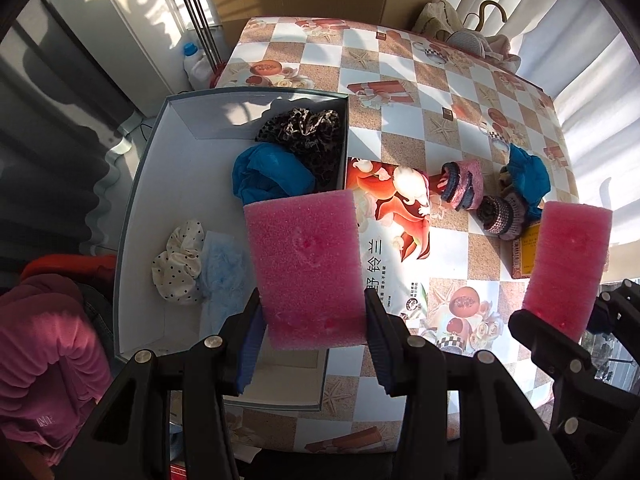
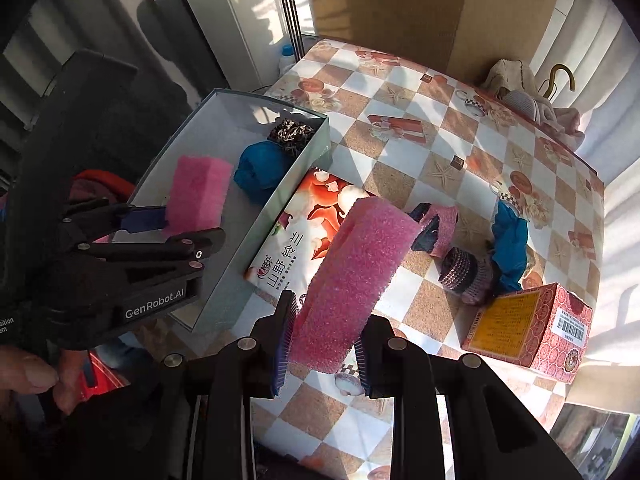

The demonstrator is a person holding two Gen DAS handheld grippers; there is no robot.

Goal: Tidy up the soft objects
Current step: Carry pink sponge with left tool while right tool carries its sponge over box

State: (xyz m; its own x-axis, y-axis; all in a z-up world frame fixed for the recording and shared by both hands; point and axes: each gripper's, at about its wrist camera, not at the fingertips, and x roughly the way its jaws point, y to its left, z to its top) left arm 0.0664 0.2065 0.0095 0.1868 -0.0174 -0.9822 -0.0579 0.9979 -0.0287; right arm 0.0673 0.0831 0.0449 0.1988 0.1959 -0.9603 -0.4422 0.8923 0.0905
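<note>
My left gripper (image 1: pixel 314 332) is shut on a pink foam sponge (image 1: pixel 306 268) and holds it over the right edge of the open grey box (image 1: pixel 140 200). It also shows in the right wrist view (image 2: pixel 176 220) with its sponge (image 2: pixel 198 190) above the box (image 2: pixel 256 216). My right gripper (image 2: pixel 324 344) is shut on a second pink sponge (image 2: pixel 356 264) above the table; this sponge also shows in the left wrist view (image 1: pixel 566 268). In the box lie a blue cloth (image 1: pixel 268 176), a leopard-print scrunchie (image 1: pixel 304 132), a polka-dot scrunchie (image 1: pixel 180 268) and a pale blue cloth (image 1: pixel 220 276).
On the checked tablecloth (image 1: pixel 400 64) lie a tissue pack (image 1: pixel 392 216), pink knitted pieces (image 1: pixel 464 184), a dark knitted cuff (image 1: pixel 498 216), a blue cloth (image 1: pixel 526 178) and a red-yellow carton (image 2: pixel 532 324). Clothes and a hanger (image 1: pixel 480 32) sit at the far edge.
</note>
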